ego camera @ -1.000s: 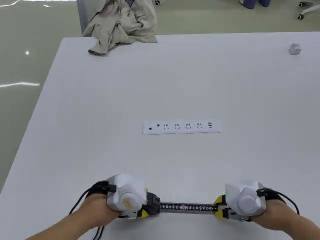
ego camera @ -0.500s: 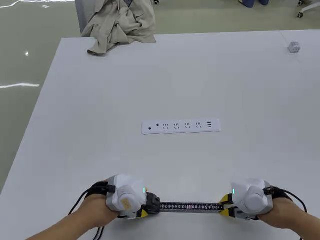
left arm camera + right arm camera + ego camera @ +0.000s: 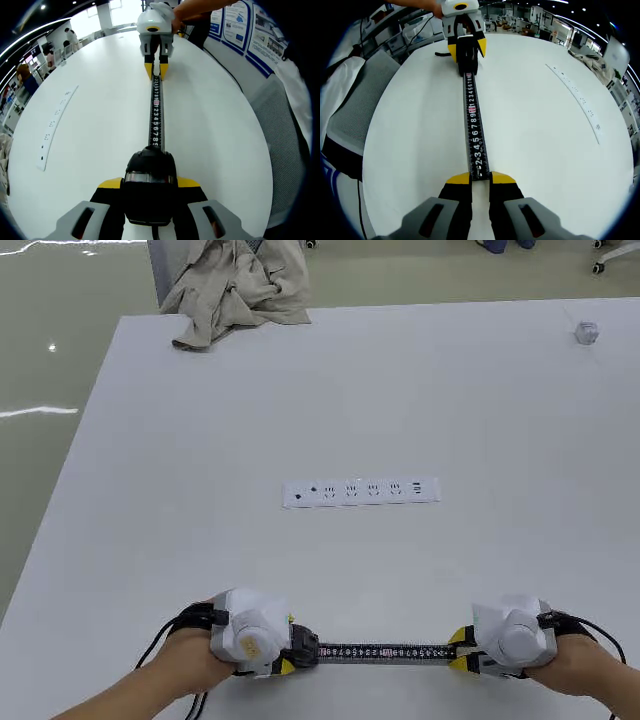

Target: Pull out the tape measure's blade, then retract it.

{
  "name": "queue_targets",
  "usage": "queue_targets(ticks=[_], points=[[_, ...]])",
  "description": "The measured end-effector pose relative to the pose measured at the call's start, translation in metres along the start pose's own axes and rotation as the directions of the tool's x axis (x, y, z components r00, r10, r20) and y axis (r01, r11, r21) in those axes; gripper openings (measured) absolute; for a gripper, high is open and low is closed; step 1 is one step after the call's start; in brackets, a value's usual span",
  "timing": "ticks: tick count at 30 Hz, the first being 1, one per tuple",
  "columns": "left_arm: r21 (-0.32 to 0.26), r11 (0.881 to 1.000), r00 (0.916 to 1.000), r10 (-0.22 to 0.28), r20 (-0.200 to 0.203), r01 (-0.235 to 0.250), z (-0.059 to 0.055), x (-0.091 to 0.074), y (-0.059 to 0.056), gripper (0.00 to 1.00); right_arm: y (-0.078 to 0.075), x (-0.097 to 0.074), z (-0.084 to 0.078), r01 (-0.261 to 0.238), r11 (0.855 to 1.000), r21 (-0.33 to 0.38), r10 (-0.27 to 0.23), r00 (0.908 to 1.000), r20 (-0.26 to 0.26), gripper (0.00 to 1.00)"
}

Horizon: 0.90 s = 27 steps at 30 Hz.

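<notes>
The black tape measure case sits between the yellow-tipped jaws of my left gripper, which is shut on it near the table's front edge. Its numbered blade stretches out flat to the right, just above the white table. My right gripper is shut on the blade's end. In the right gripper view the case and the left gripper lie at the far end; in the left gripper view the right gripper pinches the blade tip.
A white power strip lies flat in the middle of the table. A crumpled beige cloth hangs over the far left edge. A small grey object rests at the far right. A grey chair stands beside the table.
My right gripper has moved further right with the blade's end, so more blade is drawn out of the case. The left gripper has stayed put with the case.
</notes>
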<state>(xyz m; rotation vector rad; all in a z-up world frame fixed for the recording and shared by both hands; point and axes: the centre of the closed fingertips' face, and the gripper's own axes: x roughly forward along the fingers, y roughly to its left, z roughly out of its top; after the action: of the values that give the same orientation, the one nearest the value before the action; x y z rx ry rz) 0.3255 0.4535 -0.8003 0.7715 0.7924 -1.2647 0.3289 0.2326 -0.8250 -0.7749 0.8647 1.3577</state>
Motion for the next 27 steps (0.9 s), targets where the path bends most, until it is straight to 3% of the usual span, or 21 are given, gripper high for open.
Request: queue_targets(ticks=[27], points=[[0.016,1.000,0.9999,0.004,-0.015,-0.004,0.000,0.001,-0.001,0.34,-0.005,-0.014,-0.023,0.028,0.999,0.019,-0.027,0.9995,-0.016,0.10]])
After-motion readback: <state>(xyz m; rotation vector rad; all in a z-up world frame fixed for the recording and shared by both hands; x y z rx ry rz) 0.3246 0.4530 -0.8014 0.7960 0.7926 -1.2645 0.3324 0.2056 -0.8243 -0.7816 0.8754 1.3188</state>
